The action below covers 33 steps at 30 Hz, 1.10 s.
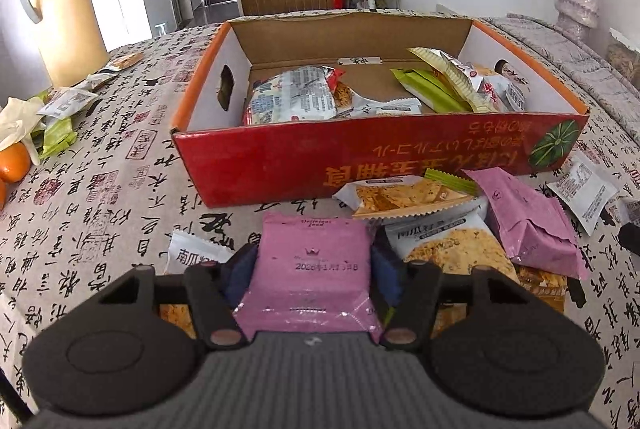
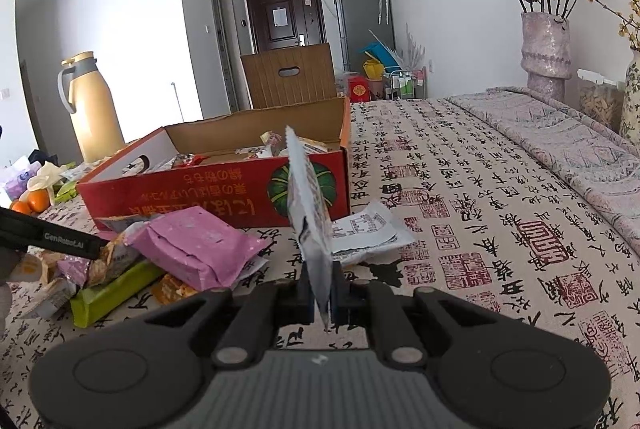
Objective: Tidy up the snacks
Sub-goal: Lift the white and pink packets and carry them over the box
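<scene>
Gripping one pink packet [image 1: 316, 269], the left gripper [image 1: 314, 271] faces one red box [image 1: 360, 165]; right gripper [image 2: 320, 293] jaws clench one white sachet [image 2: 310, 213]; two pink packets in all.

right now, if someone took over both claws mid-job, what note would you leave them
Left claw: its jaws sit on both sides of a pink foil snack packet, which has not been lifted off the pile.
Right claw: shut on a thin white snack sachet, held upright on edge above the table.
Red cardboard box: open, in front of both claws, several packets already inside.
Left to do: a second pink packet, the pumpkin-crisp packets, a green bar and a white sachet lie loose on the calligraphy-print tablecloth near the box. More packets sit by the cream thermos jug.
</scene>
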Tool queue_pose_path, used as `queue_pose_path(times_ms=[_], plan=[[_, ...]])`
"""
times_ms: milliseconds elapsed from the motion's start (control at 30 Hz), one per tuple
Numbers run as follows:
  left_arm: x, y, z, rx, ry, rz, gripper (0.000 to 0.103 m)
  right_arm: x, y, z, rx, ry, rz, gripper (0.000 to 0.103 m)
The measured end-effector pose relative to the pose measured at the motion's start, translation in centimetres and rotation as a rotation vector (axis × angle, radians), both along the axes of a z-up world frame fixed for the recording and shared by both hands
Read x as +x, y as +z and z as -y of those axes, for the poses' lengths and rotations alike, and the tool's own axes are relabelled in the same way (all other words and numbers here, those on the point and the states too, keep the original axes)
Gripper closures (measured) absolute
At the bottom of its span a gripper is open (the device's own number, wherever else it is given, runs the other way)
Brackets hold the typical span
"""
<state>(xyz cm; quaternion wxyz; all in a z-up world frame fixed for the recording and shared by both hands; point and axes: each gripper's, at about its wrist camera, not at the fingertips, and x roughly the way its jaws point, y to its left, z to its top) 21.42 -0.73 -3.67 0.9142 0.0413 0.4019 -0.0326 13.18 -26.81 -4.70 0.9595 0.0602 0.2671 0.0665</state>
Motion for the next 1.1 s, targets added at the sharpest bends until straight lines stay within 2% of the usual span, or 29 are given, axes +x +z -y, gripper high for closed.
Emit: queue_pose_path(times_ms=[333,667,1100], plan=[[-2.0,1.9,-1.1,-0.023,0.034,0.065,0.040,-0.8,0.8,-0.5,0.001,0.018,0.024,0.096],[-3.9,4.9,-1.9,-0.070,0.059,0.183,0.040,-0.8,2.4,-1.8,0.008,0.056,0.061,0.096],[-1.6,8.1,-0.8,-0.112,0.056,0.278,0.040,3.1,5.8,-4.4,-0.004,0.115,0.161,0.096]])
